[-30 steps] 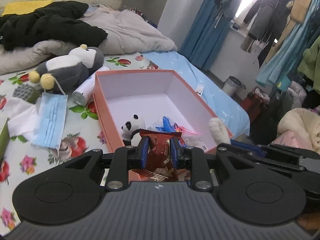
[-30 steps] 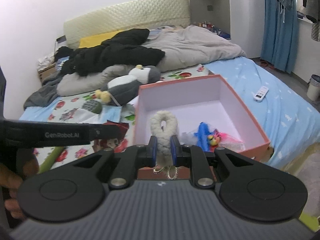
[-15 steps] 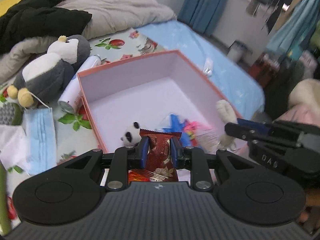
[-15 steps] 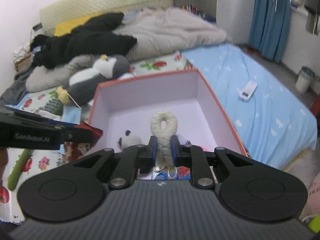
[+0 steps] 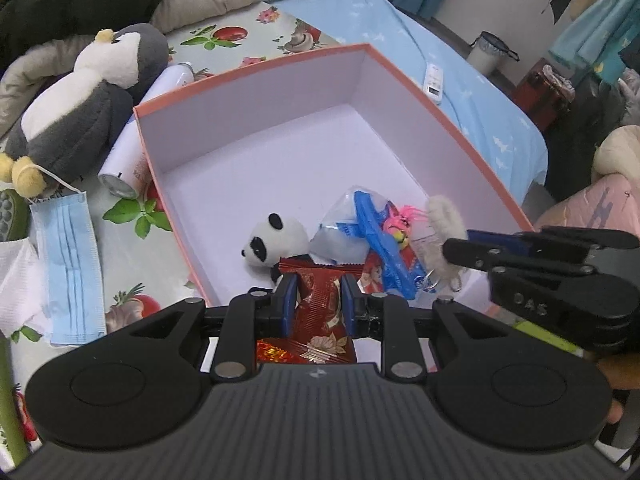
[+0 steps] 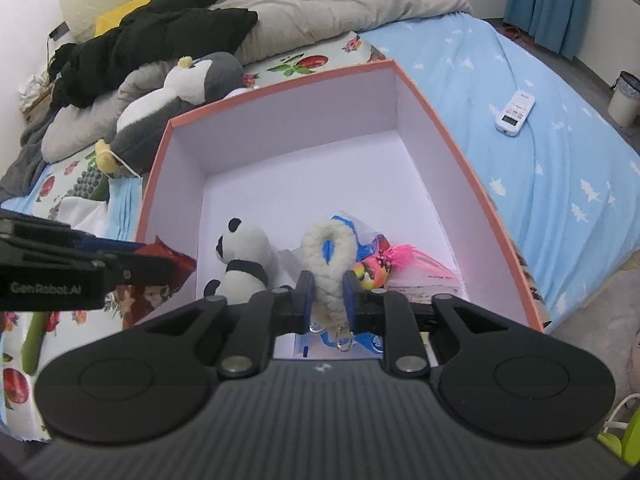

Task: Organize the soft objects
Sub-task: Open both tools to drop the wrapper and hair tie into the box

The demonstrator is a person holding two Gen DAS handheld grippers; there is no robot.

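An orange box with a white inside (image 5: 256, 68) (image 6: 280, 84) lies on the bed. In it sit a small panda plush (image 5: 276, 240) (image 6: 244, 252), a blue packaged toy (image 5: 376, 232) and a pink tufted toy (image 6: 400, 258). My left gripper (image 5: 319, 286) is shut on a red snack packet (image 5: 318, 312) over the box's near left corner. My right gripper (image 6: 327, 294) is shut on a cream fluffy loop keychain (image 6: 328, 256) (image 5: 446, 220) over the box's near end.
A grey and white penguin plush (image 5: 88, 108) (image 6: 176, 100) lies left of the box, with a white cylinder (image 5: 128, 160), a blue face mask (image 5: 68, 256) and tissue beside it. A white remote (image 6: 514, 112) lies on the blue sheet. Blankets and black clothes lie behind.
Both grippers have moved forward and lower over the box's near end, each keeping hold of its object. The box now fills more of both views.
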